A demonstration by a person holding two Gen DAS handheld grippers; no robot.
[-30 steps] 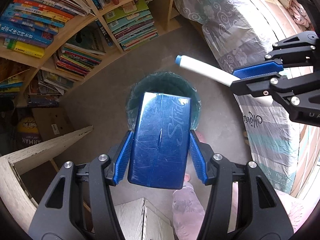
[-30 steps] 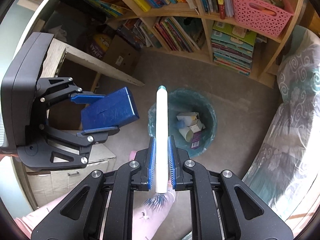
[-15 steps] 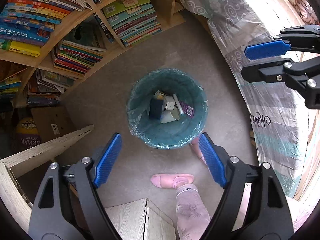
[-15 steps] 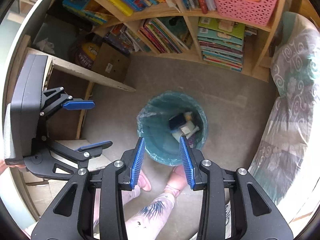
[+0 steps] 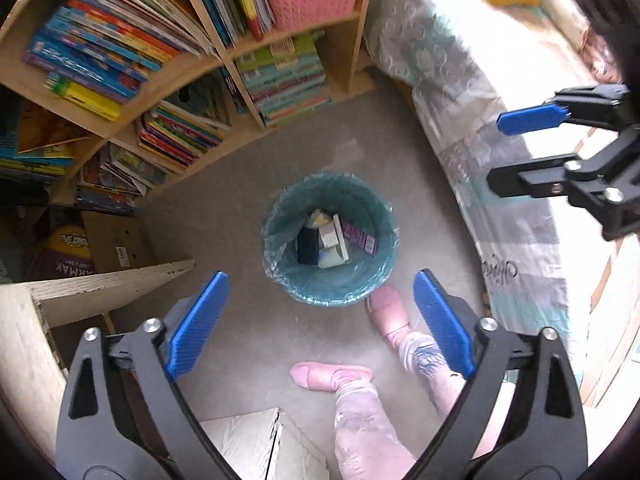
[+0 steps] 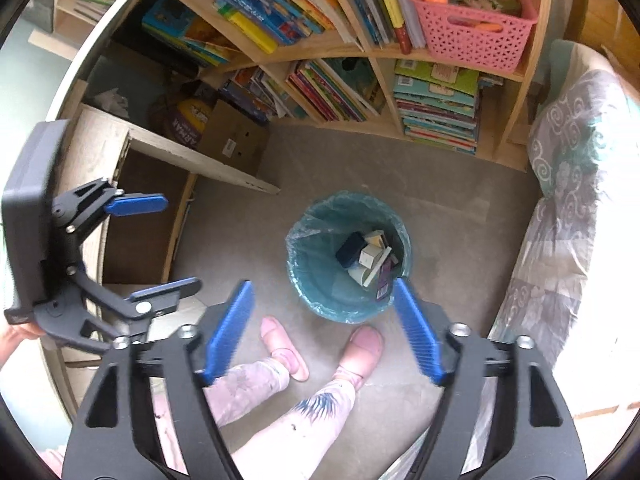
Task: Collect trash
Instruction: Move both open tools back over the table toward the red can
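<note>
1. Bedside floor: we see no loose trash left on the visible stretch; whether more waits elsewhere we cannot tell.
2. Waste bin, teal liner: stands on the floor before the person's slippers.
3. Trash in bin: dark blue box, white tube and small cartons lie at the bottom; this drop looks done.
4. Left gripper: jaws just opened wide, holding nothing.
5. Right gripper: jaws just opened, likewise empty.
</note>
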